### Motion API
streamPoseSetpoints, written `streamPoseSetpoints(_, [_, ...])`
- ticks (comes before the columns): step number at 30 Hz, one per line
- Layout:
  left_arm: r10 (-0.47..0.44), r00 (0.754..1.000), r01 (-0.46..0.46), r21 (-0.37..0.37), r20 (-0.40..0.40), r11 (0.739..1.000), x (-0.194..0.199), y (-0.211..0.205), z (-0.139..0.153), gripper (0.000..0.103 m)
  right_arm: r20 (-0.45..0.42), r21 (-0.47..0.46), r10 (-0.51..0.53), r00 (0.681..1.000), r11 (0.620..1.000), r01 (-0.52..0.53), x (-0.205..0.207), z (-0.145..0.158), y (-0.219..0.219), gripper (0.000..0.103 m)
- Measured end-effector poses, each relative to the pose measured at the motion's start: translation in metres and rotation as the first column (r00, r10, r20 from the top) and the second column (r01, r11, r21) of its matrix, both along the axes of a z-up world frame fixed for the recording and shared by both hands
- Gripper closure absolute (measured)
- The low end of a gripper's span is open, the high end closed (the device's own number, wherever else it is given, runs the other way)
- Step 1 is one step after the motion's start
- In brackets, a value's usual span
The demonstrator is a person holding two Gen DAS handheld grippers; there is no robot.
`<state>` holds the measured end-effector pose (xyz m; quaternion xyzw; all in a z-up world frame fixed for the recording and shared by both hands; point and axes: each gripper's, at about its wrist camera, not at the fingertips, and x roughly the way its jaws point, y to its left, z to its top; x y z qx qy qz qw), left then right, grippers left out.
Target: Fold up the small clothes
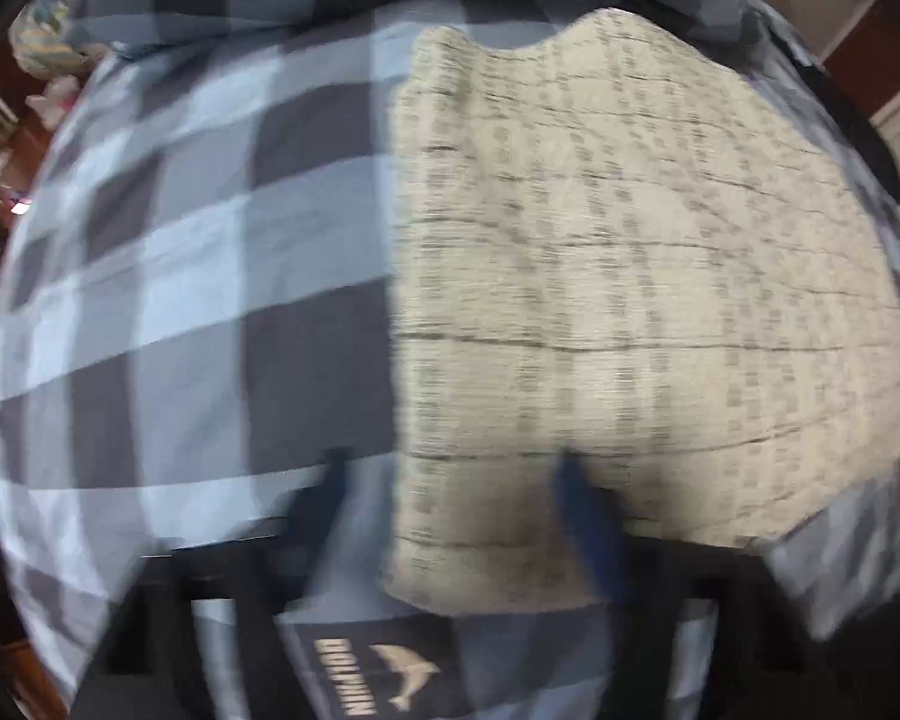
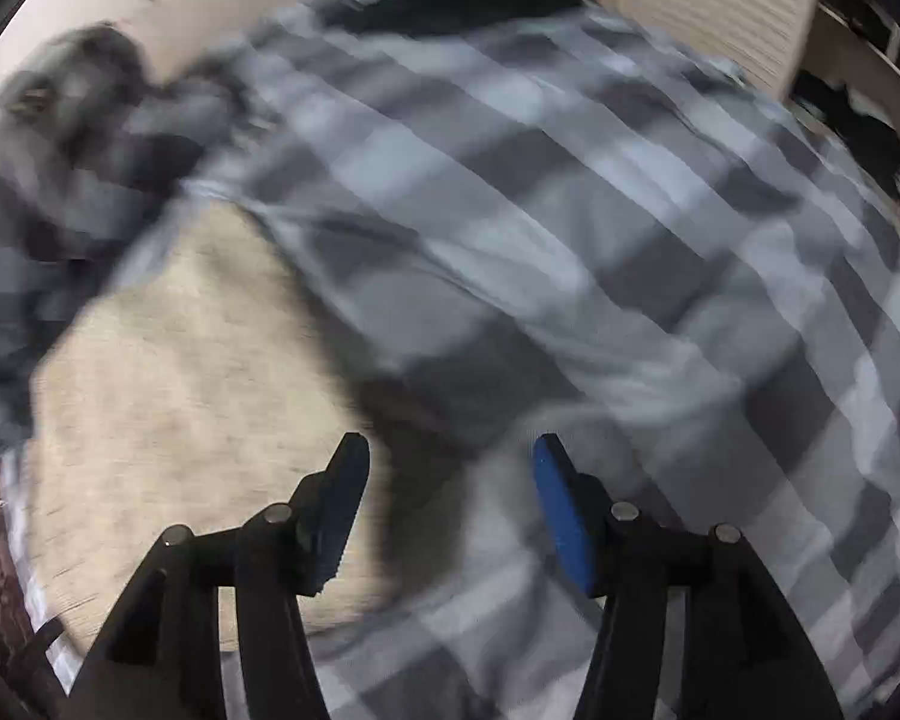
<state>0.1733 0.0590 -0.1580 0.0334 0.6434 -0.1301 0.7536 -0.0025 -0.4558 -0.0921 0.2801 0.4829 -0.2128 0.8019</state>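
Note:
A small cream garment with a fine grey print (image 1: pixel 630 276) lies flat on a blue and grey checked bed cover (image 1: pixel 198 252). My left gripper (image 1: pixel 456 474) is open, blurred, over the garment's near left edge; its right finger (image 1: pixel 576 498) lies over the cloth and its left finger (image 1: pixel 336 480) over the cover. In the right wrist view the garment (image 2: pixel 180 408) lies at lower left. My right gripper (image 2: pixel 450 468) is open and empty just above the garment's right edge, where it meets the checked cover (image 2: pixel 630 240).
A rumpled heap of checked bedding (image 2: pixel 78 138) lies at the far left in the right wrist view. A cream wall (image 2: pixel 720 6) and dark items (image 2: pixel 852 126) stand beyond the bed. Toys or clutter (image 1: pixel 48 36) show past the bed's left edge.

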Motion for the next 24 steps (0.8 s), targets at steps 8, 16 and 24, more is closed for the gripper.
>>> streamPoseSetpoints(8, [0.139, 0.987, -0.134, 0.069, -0.079, 0.989, -0.007, 0.034, -0.023, 0.103, -0.021, -0.065, 0.158, 0.987, 0.985, -0.159, 0.029, -0.004, 0.041, 0.05])
streamPoseSetpoints(16, [0.199, 0.971, -0.217, -0.15, -0.13, 0.964, 0.003, 0.067, -0.011, 0.103, -0.012, -0.044, 0.124, 0.992, 0.991, -0.124, 0.024, -0.008, 0.027, 0.05])
streamPoseSetpoints(24, [0.122, 0.968, -0.181, -0.274, -0.219, 0.944, 0.011, 0.065, -0.035, 0.103, -0.06, -0.022, 0.118, 0.991, 0.993, -0.119, 0.029, -0.019, 0.023, 0.05])
